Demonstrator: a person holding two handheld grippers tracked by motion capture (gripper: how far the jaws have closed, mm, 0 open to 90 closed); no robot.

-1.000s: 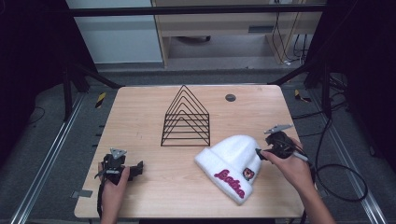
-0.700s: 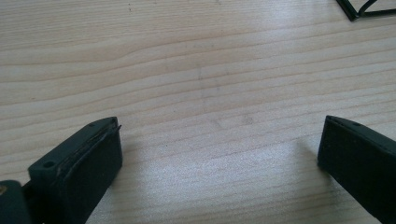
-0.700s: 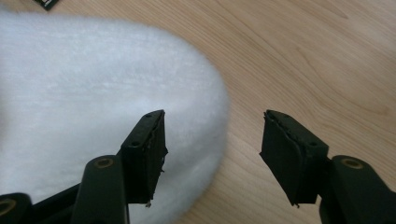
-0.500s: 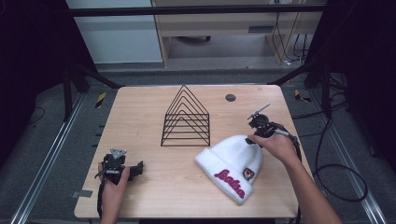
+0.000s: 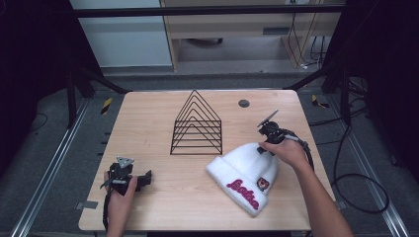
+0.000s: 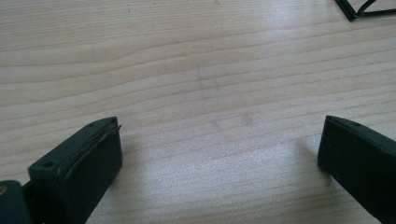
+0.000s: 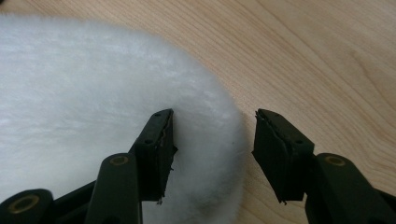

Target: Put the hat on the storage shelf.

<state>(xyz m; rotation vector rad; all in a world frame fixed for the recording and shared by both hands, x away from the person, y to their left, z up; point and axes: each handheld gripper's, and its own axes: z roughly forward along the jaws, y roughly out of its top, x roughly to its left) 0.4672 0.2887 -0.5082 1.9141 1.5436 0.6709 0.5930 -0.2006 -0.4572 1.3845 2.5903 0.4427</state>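
One white fuzzy beanie (image 5: 244, 175) lies on the near right part of the wooden table (image 5: 158, 123), its folded cuff toward the front edge with pink lettering and a small patch on it. At the hat's crown, on the far right side, the right gripper (image 5: 264, 143) comes down in the person's right hand (image 5: 289, 152). Seen from the right gripper view, its jaws stand moderately apart with the rounded edge of the beanie (image 7: 93, 116) between them: one jaw lies over the white pile, the other over bare wood just beside the hat's rim. Nothing is pinched.

Behind the hat, near the middle of the table, stands a black wire rack (image 5: 196, 126) of nested triangles. A small dark disc (image 5: 243, 103) sits toward the far right corner.

Well apart, at the near left, the left gripper (image 5: 143, 178) rests low on the table in the left hand (image 5: 120, 190). Its jaws are spread wide, with bare wood between them and a corner of the rack (image 6: 359, 9) just visible at the top.
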